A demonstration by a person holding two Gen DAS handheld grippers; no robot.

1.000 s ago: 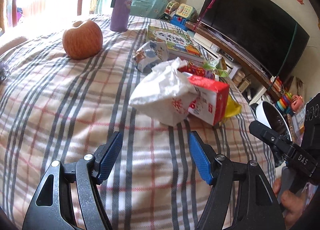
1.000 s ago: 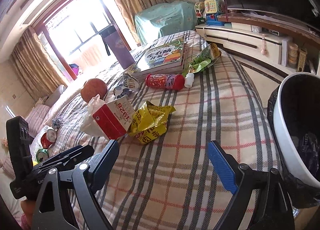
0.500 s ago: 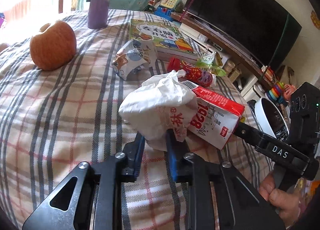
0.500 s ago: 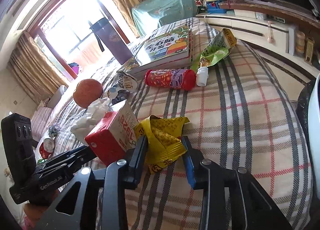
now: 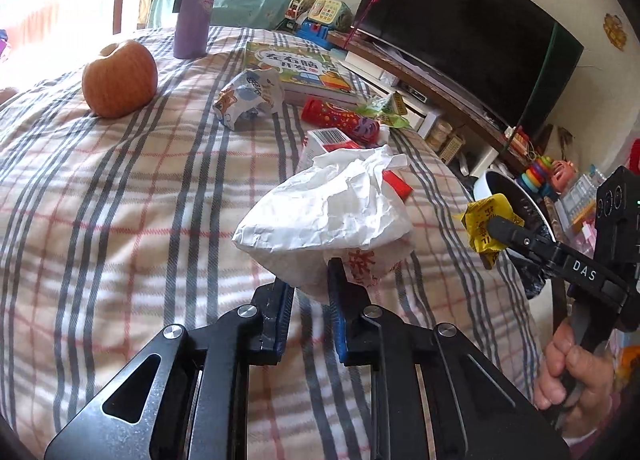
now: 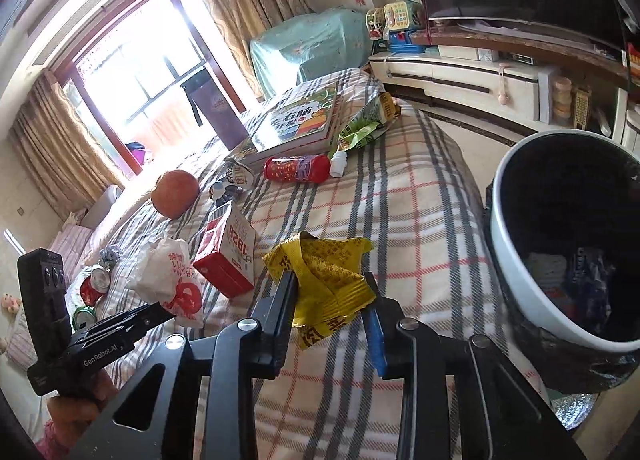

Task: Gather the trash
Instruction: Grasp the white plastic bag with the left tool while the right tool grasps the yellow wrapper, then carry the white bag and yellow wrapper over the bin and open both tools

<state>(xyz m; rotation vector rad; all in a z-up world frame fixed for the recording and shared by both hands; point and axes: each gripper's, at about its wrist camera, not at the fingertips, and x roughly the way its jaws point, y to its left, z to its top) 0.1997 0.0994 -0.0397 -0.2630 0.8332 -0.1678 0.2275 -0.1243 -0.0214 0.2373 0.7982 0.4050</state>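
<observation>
Across the plaid bed lies scattered litter, and the bin stands off its right edge, its far wall lost in shadow and its contents hard to make out. Far back, a book partly hides under a green wrapper. Near the middle, the white bag covers most of a red carton. The left hand-held gripper is clamped on the bag's lower edge, lifting it clear of the bed. The right hand-held gripper is clamped on a yellow wrapper, held beside the bin; its print is crumpled and unreadable.
</observation>
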